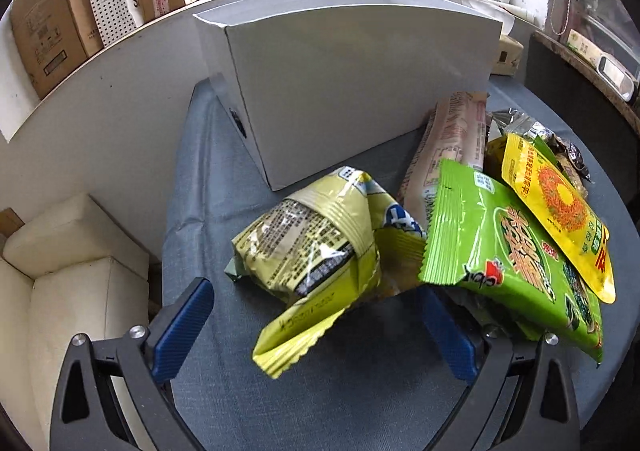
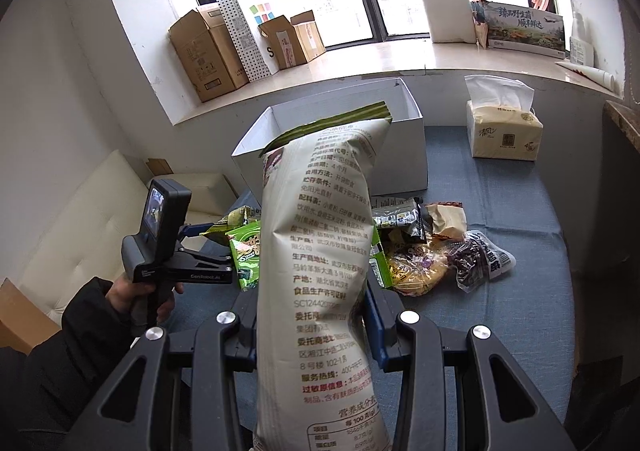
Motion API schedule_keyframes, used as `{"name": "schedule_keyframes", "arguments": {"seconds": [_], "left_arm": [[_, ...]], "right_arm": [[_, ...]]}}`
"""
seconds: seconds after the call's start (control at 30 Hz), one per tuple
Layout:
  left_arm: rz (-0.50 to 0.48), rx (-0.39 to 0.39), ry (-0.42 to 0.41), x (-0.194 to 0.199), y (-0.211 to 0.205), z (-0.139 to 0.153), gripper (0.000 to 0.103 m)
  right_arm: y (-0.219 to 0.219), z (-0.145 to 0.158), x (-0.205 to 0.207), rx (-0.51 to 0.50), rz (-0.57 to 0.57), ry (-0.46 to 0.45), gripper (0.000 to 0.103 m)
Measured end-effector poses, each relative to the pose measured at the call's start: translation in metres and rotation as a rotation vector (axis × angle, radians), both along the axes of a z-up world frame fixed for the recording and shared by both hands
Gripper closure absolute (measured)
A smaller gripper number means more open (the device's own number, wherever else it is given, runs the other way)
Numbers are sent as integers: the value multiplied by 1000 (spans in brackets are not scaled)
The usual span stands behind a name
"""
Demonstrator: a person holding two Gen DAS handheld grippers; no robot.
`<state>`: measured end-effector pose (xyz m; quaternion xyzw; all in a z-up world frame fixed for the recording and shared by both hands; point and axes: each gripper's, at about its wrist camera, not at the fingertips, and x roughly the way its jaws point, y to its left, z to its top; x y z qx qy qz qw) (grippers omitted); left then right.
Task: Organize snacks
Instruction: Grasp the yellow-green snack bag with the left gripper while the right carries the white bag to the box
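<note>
Right claw [image 2: 312, 335] grips tall white snack bag [image 2: 320, 275] before white box [image 2: 404, 155].

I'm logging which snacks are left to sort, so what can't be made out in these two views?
- Inside of the white box: right wrist view, hidden by the held cream bag; left wrist view shows only its outer wall.
- Snack pile's left part: right wrist view, behind that bag.
- Cream bag's bottom: cut off by the frame edge.
- Left gripper's right finger: largely covered by the green bag.
</note>
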<state>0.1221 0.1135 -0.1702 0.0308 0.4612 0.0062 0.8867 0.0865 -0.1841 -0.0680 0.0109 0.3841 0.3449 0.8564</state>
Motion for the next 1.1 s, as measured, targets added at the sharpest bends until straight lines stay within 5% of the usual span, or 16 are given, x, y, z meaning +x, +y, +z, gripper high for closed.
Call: {"name": "schedule_keyframes", "arguments": {"seconds": [0.07,0.13,0.2,0.53,0.83,1.1], "left_arm": [[-20,17,-9,1,-2,-2,16],[-21,13,-2,3,-1,-1,48],[-4,-14,-8,2,4,1,59],[51,-94,-115,-44,25,37,62],[102,-135,-252,-80,17,104,61],[126,-106,-330,-44,-13,160,61]], "right_arm": [[1,-2,1,0,3,8,60],[1,-4,0,-1,0,12,60],[2,-5,-1,3,2,19,60],[11,-5,-5,9,26,22,60],[29,-2,-1,16,40,12,60],[54,32,51,36,26,-48,60]]}}
